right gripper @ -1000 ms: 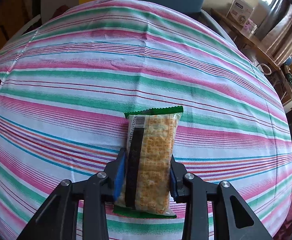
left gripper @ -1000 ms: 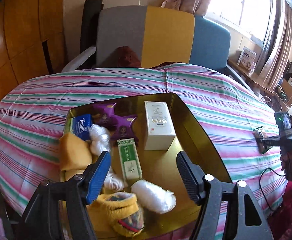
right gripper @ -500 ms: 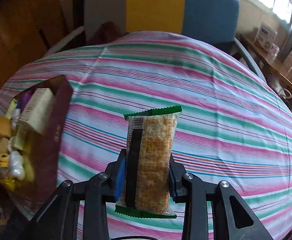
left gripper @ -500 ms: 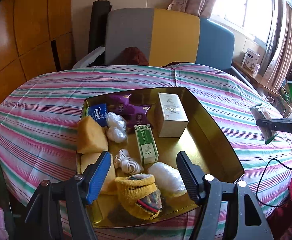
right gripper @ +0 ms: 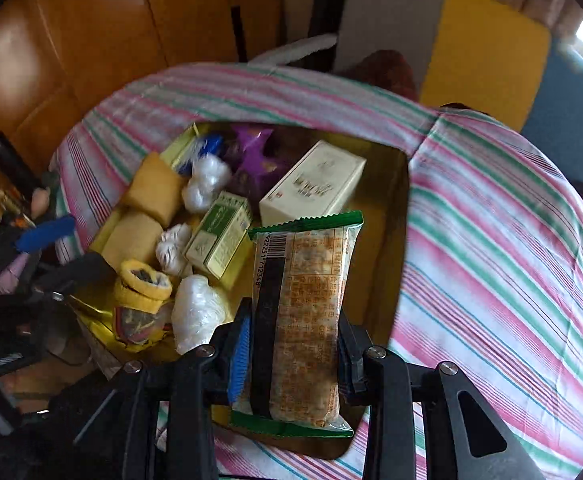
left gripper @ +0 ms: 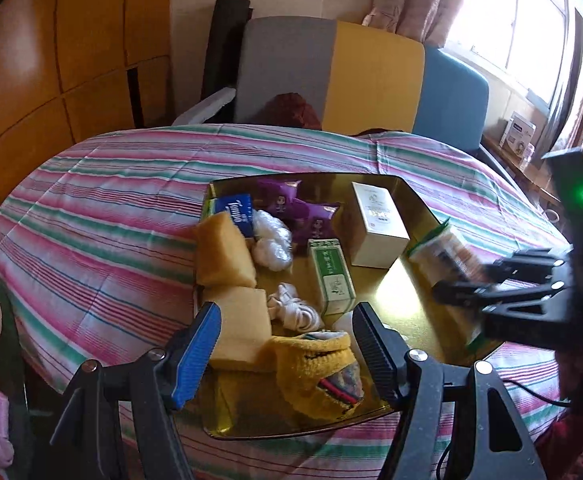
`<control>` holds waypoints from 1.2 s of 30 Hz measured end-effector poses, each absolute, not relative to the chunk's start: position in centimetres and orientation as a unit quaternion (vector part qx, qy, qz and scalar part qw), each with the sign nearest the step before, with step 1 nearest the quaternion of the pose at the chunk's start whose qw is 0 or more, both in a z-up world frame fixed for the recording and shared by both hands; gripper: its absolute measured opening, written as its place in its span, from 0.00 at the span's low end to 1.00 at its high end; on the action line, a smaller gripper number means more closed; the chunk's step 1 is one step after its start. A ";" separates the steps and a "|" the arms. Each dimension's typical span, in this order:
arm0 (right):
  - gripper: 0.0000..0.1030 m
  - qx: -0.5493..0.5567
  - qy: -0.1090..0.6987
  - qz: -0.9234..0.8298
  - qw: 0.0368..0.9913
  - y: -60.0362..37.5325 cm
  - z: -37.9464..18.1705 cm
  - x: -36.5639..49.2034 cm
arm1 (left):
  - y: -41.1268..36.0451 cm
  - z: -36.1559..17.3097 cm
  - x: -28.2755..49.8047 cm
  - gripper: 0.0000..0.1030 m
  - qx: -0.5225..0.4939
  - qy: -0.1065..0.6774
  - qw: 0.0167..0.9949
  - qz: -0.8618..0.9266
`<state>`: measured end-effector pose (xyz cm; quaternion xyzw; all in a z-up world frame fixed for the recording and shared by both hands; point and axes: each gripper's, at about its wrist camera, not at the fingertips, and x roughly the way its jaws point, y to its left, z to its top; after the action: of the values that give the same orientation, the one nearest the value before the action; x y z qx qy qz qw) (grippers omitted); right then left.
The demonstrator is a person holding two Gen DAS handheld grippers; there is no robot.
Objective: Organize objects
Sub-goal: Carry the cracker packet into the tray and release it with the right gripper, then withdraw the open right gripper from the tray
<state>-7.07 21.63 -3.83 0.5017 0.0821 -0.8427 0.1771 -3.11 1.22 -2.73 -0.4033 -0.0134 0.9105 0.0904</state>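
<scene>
Holding one cracker pack [right gripper: 299, 320] (right tool [right gripper: 291, 344]) over tray [right gripper: 391, 240].

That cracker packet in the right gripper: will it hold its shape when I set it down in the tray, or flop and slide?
The cracker packet probably stays fairly stiff: it stands straight out of the right gripper without sagging. Its glossy wrapper looks slippery, so it may skid on the shiny gold tray. The contents are likely brittle; the jaws pinch its sides, so avoid squeezing harder.

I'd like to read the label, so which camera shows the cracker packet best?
The right wrist view: the cracker packet fills the centre, sharp, barcode facing up, clamped in the right claw over the gold tray. In the left wrist view the packet is small, blurred and at the right edge.
</scene>
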 end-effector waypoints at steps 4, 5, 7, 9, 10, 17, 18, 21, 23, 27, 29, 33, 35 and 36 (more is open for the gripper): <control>0.35 0.532 0.088 -0.823 0.176 20.7 -6.4 -8.6 | 0.3 -2.7 -2.9 0.67 -0.397 -0.016 0.071 0.915; 0.35 0.539 0.087 -0.819 0.178 20.5 -7.0 -8.9 | 0.2 -2.6 -2.9 0.67 -0.397 -0.015 0.064 0.915; 0.35 0.547 0.086 -0.814 0.172 20.3 -8.1 -9.4 | 0.1 -2.5 -2.8 0.67 -0.391 -0.012 0.053 0.919; 0.36 0.552 0.078 -0.812 0.170 20.2 -9.0 -9.8 | 0.0 -2.4 -2.8 0.67 -0.386 -0.016 0.055 0.921; 0.37 0.553 0.072 -0.813 0.170 20.4 -9.1 -9.8 | 0.0 -2.3 -2.7 0.67 -0.383 -0.016 0.056 0.922; 0.66 0.511 0.054 -0.844 0.155 21.0 -7.9 -8.0 | 0.8 -1.3 -2.6 0.70 -0.373 0.000 0.031 0.927; 0.66 0.499 0.047 -0.852 0.150 21.3 -7.3 -7.5 | 0.9 -1.1 -2.5 0.70 -0.371 0.004 0.027 0.928; 0.74 0.465 0.025 -0.875 0.133 22.0 -5.7 -5.6 | 1.2 -0.8 -2.0 0.70 -0.361 0.014 0.013 0.932; 0.76 0.447 0.010 -0.886 0.123 22.4 -5.0 -4.4 | 1.3 -0.8 -1.7 0.70 -0.354 0.019 0.003 0.935; 0.77 0.428 -0.011 -0.898 0.105 22.7 -4.3 -2.4 | 1.3 -1.2 -1.4 0.70 -0.364 0.012 0.016 0.931; 0.77 0.426 -0.018 -0.899 0.100 22.6 -4.3 -1.6 | 1.4 -1.2 -1.0 0.70 -0.359 0.013 0.017 0.933; 0.77 0.428 -0.022 -0.898 0.094 22.6 -4.7 -0.6 | 1.6 -1.0 -0.5 0.68 -0.347 0.011 0.018 0.938; 0.77 0.429 -0.026 -0.898 0.094 22.5 -4.9 -0.2 | 1.6 -0.9 -0.3 0.65 -0.342 0.012 0.018 0.940; 0.77 0.427 -0.027 -0.899 0.093 22.6 -4.9 0.1 | 1.6 -0.9 -0.3 0.65 -0.341 0.012 0.018 0.940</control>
<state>0.12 22.56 -4.91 0.4271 -0.0267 -0.8990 0.0931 -0.28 1.60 -0.86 -0.3415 0.0119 0.9396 0.0182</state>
